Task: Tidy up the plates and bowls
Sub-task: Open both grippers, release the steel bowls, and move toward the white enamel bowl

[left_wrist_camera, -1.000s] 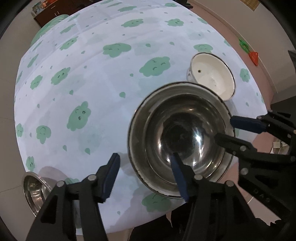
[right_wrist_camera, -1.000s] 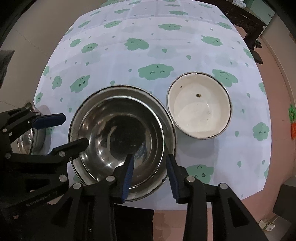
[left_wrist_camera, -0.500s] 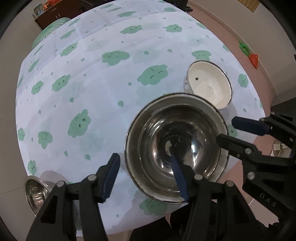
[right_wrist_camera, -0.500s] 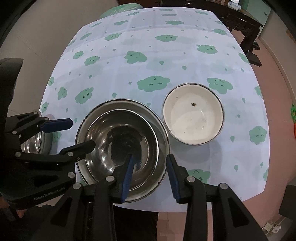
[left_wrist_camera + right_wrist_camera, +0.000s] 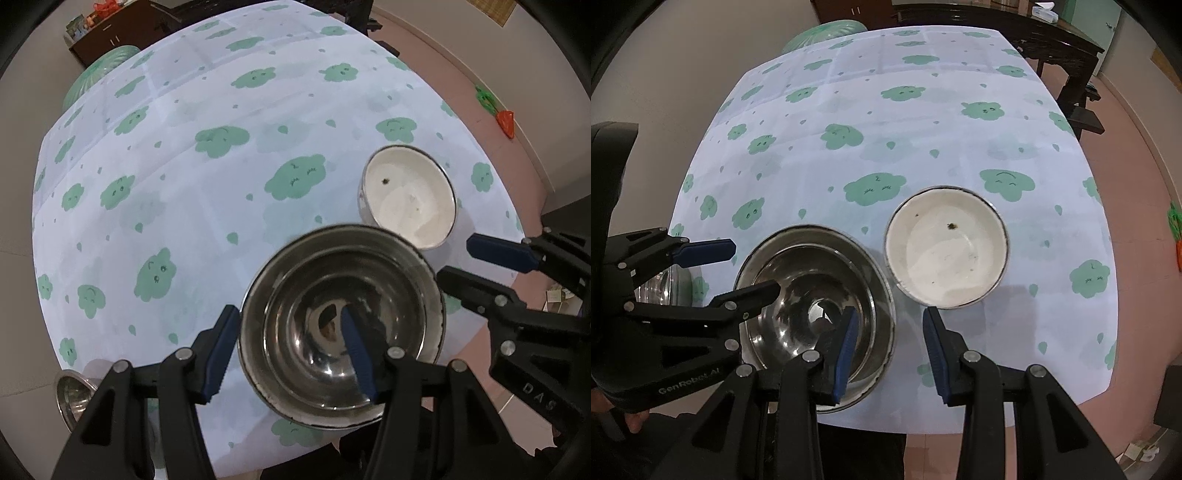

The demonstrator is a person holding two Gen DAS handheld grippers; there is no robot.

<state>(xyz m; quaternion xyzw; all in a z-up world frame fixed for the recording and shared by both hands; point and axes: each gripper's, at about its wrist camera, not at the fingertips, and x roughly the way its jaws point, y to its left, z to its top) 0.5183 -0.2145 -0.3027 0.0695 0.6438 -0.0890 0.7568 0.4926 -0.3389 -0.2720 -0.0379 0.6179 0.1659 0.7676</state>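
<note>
A small steel bowl [image 5: 72, 397] sat at the table's [image 5: 207, 206] left edge. Left gripper [image 5: 291, 349] straddled the left rim of the large steel bowl [image 5: 341, 328], one pad outside, one inside; whether the pads pressed the wall could not be told. Right gripper [image 5: 892, 349] likewise straddled its right rim, grip undetermined. The white enamel bowl [image 5: 947, 251] stood just beside, farther right.
</note>
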